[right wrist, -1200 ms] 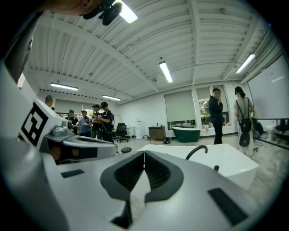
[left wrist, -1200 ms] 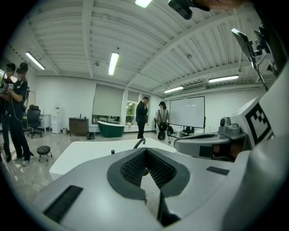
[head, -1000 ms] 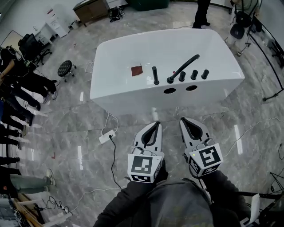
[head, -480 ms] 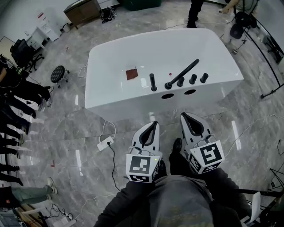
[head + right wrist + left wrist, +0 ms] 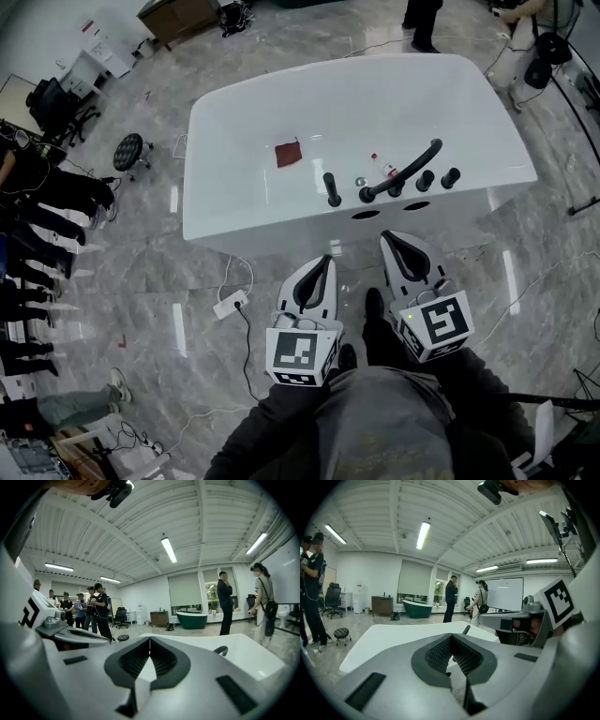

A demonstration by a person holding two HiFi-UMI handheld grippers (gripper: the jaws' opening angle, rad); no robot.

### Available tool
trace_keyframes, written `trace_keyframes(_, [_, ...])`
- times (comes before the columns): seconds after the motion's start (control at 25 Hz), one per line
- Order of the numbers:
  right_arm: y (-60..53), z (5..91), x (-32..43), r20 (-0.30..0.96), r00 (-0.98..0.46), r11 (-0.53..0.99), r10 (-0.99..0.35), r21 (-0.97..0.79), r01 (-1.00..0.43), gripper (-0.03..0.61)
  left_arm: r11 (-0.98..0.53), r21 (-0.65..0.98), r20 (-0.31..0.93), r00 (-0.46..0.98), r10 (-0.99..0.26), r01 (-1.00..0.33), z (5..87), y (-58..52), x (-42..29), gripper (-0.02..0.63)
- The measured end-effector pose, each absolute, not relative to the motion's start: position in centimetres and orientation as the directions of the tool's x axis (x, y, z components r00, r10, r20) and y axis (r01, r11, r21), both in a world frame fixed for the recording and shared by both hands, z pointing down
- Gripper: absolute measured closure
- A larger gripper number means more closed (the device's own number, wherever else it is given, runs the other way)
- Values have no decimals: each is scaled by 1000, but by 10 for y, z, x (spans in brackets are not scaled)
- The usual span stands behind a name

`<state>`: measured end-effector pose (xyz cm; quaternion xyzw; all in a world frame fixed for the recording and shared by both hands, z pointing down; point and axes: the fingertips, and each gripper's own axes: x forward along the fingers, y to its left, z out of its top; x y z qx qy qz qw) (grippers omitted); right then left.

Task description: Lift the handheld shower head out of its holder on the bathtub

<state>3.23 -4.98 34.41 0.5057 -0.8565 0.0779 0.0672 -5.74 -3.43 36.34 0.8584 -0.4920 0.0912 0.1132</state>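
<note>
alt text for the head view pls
Looking steeply down, a person holds the left tongs and right tongs, both shut and empty, short of a white bathtub on a grey marble floor. On the tub's near rim a black shower head stands upright beside a long black spout and knobs; bystanders stand at the left edge.
</note>
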Motion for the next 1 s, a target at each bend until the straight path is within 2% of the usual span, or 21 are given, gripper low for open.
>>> trace_keyframes(0.4, [-125,370,34,245,-577,569,-779,-110,-815,574,-404,107,322,416,-851,-909,381,-107,-46,611])
trace_keyframes(1.0, [-178,374,20,214,-687,683,-694,-104,-723,574,-288,76,308,297,-904,-955,385,-151,-52,611])
